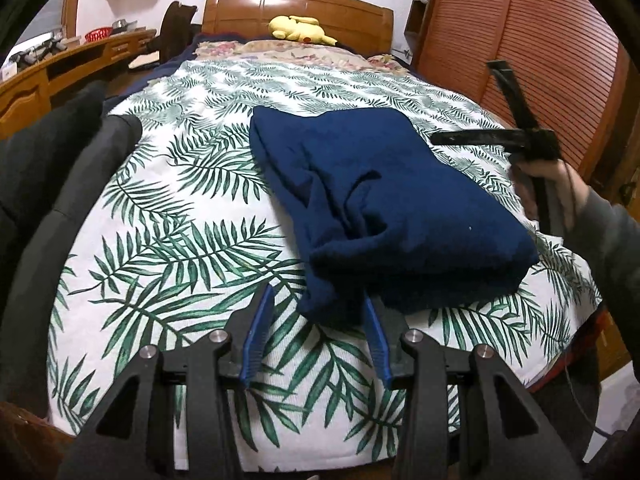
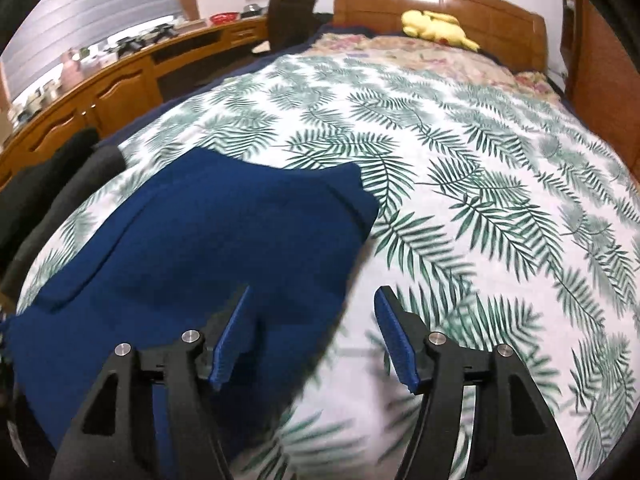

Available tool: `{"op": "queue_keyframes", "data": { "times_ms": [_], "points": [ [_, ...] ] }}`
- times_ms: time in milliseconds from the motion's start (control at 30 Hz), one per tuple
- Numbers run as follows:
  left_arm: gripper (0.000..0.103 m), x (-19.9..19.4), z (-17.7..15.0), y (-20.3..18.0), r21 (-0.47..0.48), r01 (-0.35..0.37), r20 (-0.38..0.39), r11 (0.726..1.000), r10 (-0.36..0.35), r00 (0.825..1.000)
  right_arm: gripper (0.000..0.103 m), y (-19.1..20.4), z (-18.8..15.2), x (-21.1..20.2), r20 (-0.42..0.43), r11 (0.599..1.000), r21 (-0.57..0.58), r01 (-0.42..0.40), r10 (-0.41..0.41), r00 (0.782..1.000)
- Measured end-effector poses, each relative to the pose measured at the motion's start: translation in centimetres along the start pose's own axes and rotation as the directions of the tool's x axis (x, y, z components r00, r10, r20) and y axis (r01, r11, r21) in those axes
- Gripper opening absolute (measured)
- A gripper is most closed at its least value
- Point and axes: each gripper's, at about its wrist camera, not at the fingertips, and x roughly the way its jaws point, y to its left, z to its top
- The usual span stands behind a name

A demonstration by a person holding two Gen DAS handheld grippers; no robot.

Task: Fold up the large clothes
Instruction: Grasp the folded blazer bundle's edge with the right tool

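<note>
A navy blue garment lies folded into a thick rectangle on the leaf-print bed sheet. Its near corner reaches between the fingers of my left gripper, which stands open. The right pad is at the cloth's edge and the left pad is apart from it. In the right wrist view the garment fills the lower left. My right gripper is open and holds nothing, its left finger over the cloth and its right finger over the sheet. The left wrist view shows that gripper in a hand beyond the garment's right side.
A yellow plush toy rests by the wooden headboard. Dark clothes are piled at the bed's left edge. A wooden desk runs along the left wall, and slatted wooden doors stand on the right.
</note>
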Motion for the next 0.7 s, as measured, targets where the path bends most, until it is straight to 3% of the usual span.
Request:
{"op": "queue_keyframes", "data": {
  "times_ms": [133,400,633,700],
  "points": [
    [0.043,0.2,0.1,0.1,-0.004,0.005,-0.010,1.000,-0.005,1.000,0.067,-1.2,1.8,2.6,-0.024,0.999,0.041,-0.029,0.030,0.999],
    [0.043,0.1,0.0,0.4,-0.013,0.005,-0.019,1.000,-0.006,1.000,0.086,-3.3,3.3,6.6,-0.076,0.991,0.125,-0.043,0.053,0.996],
    [0.043,0.3,-0.1,0.5,-0.032,0.016,-0.018,0.999,-0.017,1.000,0.086,-4.5,2.7,8.1,-0.113,0.973,0.193,-0.124,0.147,0.983],
    [0.043,0.4,-0.2,0.6,-0.037,0.019,-0.019,0.999,-0.020,1.000,0.081,-4.4,2.7,7.9,-0.111,0.972,0.194,-0.137,0.160,0.981]
  ]
}}
